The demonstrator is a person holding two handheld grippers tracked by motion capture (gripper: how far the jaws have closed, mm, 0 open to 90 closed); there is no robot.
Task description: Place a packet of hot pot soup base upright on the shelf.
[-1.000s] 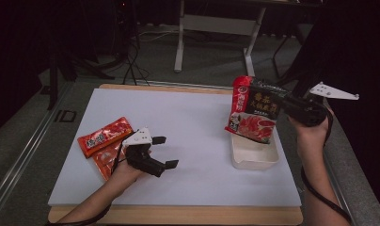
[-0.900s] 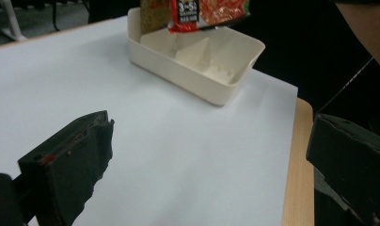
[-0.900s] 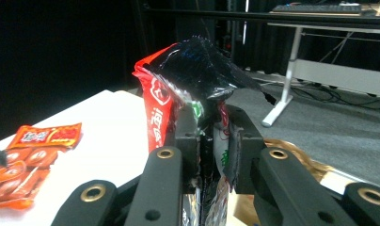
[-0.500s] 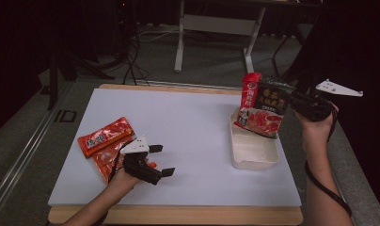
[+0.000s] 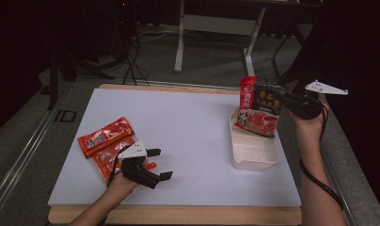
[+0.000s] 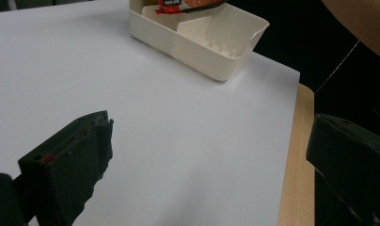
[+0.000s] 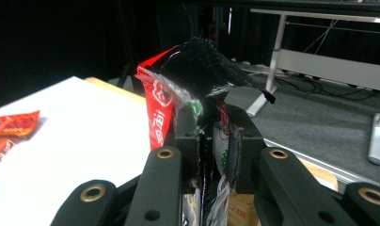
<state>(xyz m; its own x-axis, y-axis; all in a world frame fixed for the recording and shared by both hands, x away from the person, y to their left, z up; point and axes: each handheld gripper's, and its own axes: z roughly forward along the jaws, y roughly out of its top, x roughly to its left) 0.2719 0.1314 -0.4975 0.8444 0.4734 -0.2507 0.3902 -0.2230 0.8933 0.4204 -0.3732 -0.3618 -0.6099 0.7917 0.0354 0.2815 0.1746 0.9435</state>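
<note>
Lower now than a second ago, the red-and-black food packet (image 5: 259,106) has come down until its bottom edge dips into the far end of the cream tray (image 5: 254,155). Right gripper (image 7: 211,141) jaws are clamped narrowly on the packet's edge, holding it upright. Left gripper (image 5: 159,164) has sunk slightly toward the counter (image 5: 188,122); its jaws stand wide apart with nothing between them, just beside two orange-red packets (image 5: 106,136) lying flat near the left edge.
</note>
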